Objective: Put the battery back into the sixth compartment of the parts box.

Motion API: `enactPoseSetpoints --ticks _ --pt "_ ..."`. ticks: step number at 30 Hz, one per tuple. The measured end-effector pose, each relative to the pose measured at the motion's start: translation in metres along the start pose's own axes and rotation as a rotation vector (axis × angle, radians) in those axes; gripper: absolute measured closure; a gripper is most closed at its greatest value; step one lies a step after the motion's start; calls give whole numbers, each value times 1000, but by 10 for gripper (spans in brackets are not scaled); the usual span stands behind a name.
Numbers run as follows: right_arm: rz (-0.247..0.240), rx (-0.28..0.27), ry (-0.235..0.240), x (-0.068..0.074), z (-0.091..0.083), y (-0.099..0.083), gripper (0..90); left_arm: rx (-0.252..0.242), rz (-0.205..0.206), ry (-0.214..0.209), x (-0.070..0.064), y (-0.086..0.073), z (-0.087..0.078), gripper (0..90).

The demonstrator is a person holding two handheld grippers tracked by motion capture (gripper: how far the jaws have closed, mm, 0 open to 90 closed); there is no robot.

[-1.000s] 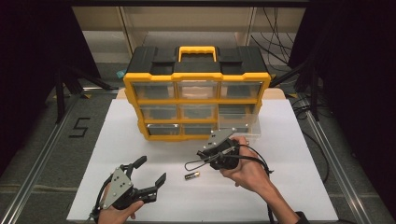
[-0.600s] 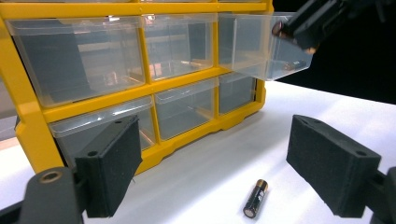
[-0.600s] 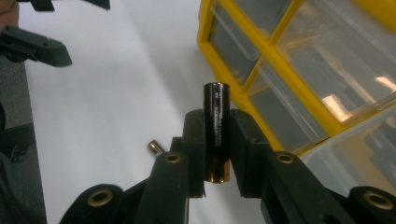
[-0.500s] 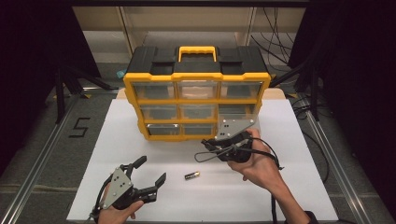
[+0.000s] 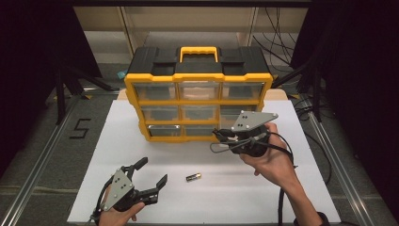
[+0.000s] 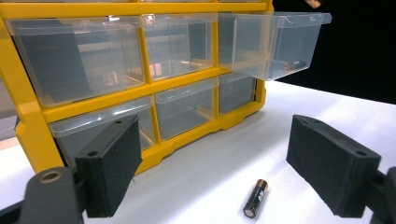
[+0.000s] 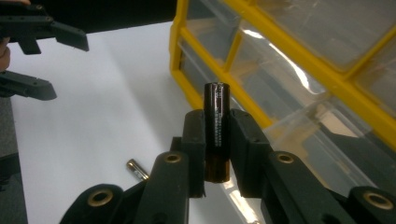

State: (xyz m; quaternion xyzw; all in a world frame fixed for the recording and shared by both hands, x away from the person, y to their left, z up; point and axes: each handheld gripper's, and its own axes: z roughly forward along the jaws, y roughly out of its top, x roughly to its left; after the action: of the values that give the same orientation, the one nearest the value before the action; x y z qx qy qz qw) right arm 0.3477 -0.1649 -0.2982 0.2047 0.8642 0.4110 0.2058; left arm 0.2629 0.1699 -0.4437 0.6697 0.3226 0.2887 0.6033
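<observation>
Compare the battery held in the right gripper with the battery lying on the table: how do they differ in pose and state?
The held battery is clamped between the right gripper pads, standing along them, up by the organizer. The loose battery lies flat on the white table, touched by nothing, ahead of the open left gripper. Both are dark cylinders with a copper-coloured end.

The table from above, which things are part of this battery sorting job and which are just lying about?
In the job:
- held battery, clamped in the right claw
- loose battery on the white board
- pulled-out drawer of the yellow organizer, a battery already inside
- left claw, open

Lying about:
- cables behind the table
- floor marking 5
</observation>
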Motion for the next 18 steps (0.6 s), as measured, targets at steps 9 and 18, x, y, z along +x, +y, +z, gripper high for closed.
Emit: enactPoseSetpoints --ticks 9,18 --pt "50 -25 -65 -20 -15 -6 768 0 0 0 0 0 0 172" --pt "104 -30 -118 -39 -17 -18 767 -1 -2 -1 0 0 0 172"
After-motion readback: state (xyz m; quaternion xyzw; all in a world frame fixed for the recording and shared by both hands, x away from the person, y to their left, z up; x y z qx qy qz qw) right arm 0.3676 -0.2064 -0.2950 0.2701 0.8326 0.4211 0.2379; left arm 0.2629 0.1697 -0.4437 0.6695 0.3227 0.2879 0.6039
